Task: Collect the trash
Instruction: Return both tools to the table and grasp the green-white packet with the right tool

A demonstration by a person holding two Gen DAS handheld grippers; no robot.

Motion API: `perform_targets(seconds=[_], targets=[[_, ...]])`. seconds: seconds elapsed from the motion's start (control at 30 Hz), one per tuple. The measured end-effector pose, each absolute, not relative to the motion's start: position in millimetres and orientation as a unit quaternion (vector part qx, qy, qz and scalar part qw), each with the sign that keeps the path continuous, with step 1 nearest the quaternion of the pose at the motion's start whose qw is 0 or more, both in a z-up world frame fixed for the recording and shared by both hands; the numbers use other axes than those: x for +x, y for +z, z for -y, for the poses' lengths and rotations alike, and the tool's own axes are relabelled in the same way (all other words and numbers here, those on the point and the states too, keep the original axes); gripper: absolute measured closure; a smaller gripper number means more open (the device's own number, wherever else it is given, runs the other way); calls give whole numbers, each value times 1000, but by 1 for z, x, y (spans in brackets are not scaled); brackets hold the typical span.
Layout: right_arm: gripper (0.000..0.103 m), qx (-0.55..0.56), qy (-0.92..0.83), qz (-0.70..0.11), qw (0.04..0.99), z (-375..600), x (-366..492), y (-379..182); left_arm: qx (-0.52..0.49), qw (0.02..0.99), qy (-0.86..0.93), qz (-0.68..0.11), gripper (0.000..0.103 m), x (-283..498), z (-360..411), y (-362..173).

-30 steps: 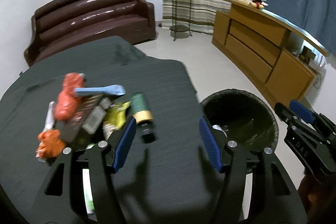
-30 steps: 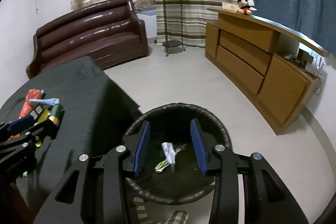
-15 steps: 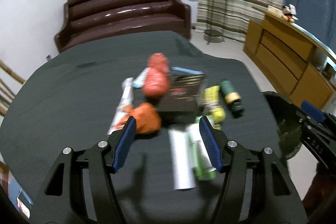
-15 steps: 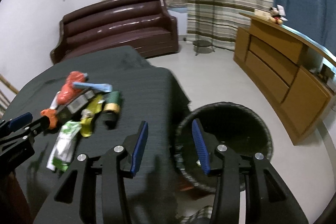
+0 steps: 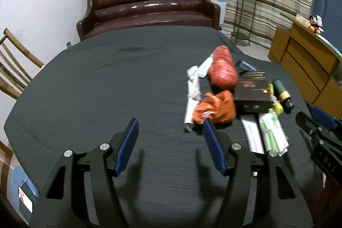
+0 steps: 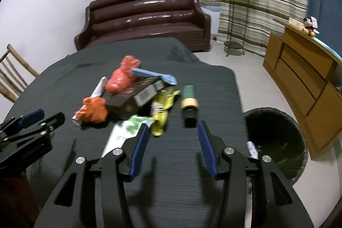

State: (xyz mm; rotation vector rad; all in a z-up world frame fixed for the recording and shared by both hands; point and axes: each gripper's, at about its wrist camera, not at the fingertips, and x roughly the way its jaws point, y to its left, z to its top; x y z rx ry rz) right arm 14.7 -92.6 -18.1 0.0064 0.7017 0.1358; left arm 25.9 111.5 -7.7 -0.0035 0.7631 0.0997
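Right wrist view gives me the trash pile on the dark desk: orange bags, a black box, a yellow wrapper, a green bottle. Labels blur past reading. My right tool hangs just short of the bottle, jaws opening, nothing between them. My left tool gapes empty beside the pile. Beyond the desk edge sits the bin, its near rim hidden behind my right tool.

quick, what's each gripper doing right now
Left gripper: open, holding nothing.
Right gripper: jaws opening, nothing between them.
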Motion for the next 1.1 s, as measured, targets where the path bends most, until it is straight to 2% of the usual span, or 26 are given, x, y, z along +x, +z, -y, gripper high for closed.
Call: perform_targets(seconds=[0.33, 0.8, 0.93, 1.1], targets=[[53, -4, 90, -366, 926, 64, 17, -26, -12, 925, 66, -375, 42, 26, -138, -12], [54, -14, 101, -395, 913, 51, 21, -39, -20, 922, 47, -385, 42, 32, -138, -18], [71, -13, 113, -397, 911, 50, 17, -39, -20, 921, 45, -386, 42, 32, -134, -18], [71, -17, 119, -397, 910, 50, 11, -37, -20, 921, 38, -388, 42, 32, -131, -16]])
